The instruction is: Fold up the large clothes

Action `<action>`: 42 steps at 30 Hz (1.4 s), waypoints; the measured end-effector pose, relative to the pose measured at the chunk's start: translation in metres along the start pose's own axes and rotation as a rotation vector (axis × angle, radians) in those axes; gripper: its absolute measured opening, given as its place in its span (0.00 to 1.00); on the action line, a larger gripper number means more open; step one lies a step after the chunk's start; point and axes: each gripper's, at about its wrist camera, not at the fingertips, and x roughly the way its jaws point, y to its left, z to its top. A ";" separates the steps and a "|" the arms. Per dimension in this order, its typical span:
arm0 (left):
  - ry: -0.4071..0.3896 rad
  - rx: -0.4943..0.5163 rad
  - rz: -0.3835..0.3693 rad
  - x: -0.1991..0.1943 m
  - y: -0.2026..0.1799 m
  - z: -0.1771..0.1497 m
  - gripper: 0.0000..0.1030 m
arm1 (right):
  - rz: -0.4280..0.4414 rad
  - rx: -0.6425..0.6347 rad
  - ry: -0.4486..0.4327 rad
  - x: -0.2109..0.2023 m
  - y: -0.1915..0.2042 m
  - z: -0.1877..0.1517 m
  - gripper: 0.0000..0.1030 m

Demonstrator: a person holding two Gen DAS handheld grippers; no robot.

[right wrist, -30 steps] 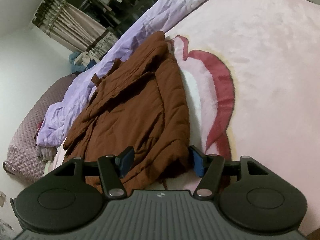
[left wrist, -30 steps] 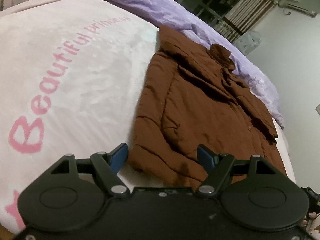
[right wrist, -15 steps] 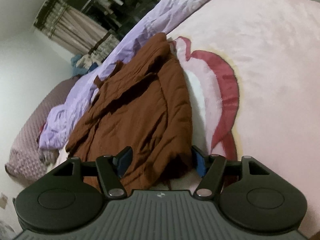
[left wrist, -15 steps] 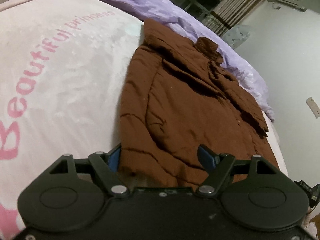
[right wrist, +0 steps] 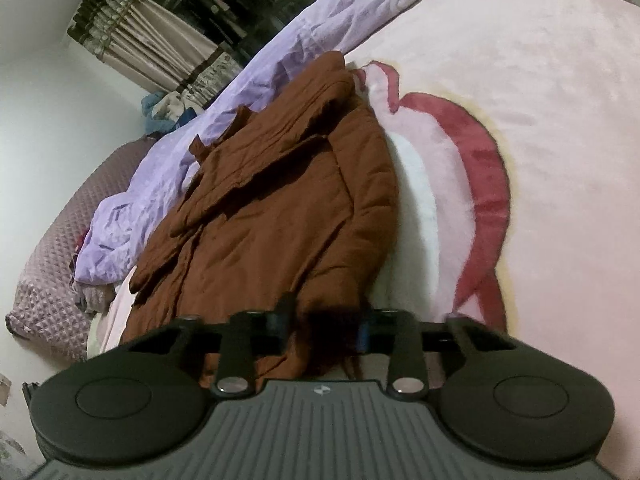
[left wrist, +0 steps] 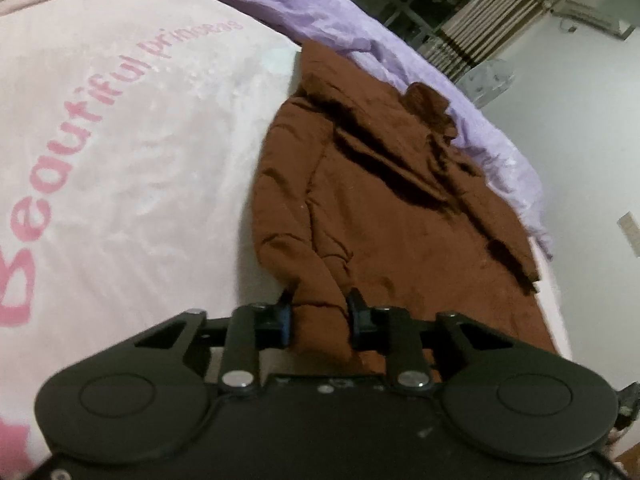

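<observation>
Left wrist view: the brown jacket point(left wrist: 384, 208) lies spread on a pink blanket point(left wrist: 132, 152), its near hem bunched between the left gripper point(left wrist: 318, 314) fingers, which pinch the cloth. Right gripper point(right wrist: 322, 322) likewise clamps the hem's other corner (slightly blurred). Beyond the jacket a rumpled purple sheet point(left wrist: 320, 4) runs alongside; striped curtains point(right wrist: 148, 44) stand behind. Pink lettering on the blanket reads "Beautiful princess" point(left wrist: 104, 112).
</observation>
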 end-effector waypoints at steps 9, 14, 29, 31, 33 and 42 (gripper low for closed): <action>-0.078 0.038 -0.092 -0.010 -0.029 0.036 0.18 | 0.171 0.073 -0.070 -0.011 0.009 0.030 0.14; -0.080 0.059 -0.114 0.004 -0.046 0.070 0.18 | 0.214 0.111 -0.103 0.000 0.016 0.067 0.11; -0.142 0.150 0.019 0.131 -0.075 0.248 0.19 | 0.132 0.112 -0.177 0.124 0.048 0.235 0.10; -0.117 0.150 0.060 0.161 -0.069 0.255 0.20 | 0.088 0.129 -0.166 0.152 0.043 0.247 0.10; -0.080 0.139 0.103 0.195 -0.062 0.261 0.23 | 0.044 0.144 -0.147 0.180 0.035 0.254 0.11; -0.085 0.079 0.050 0.197 -0.040 0.276 0.58 | 0.117 0.268 -0.136 0.208 -0.004 0.250 0.58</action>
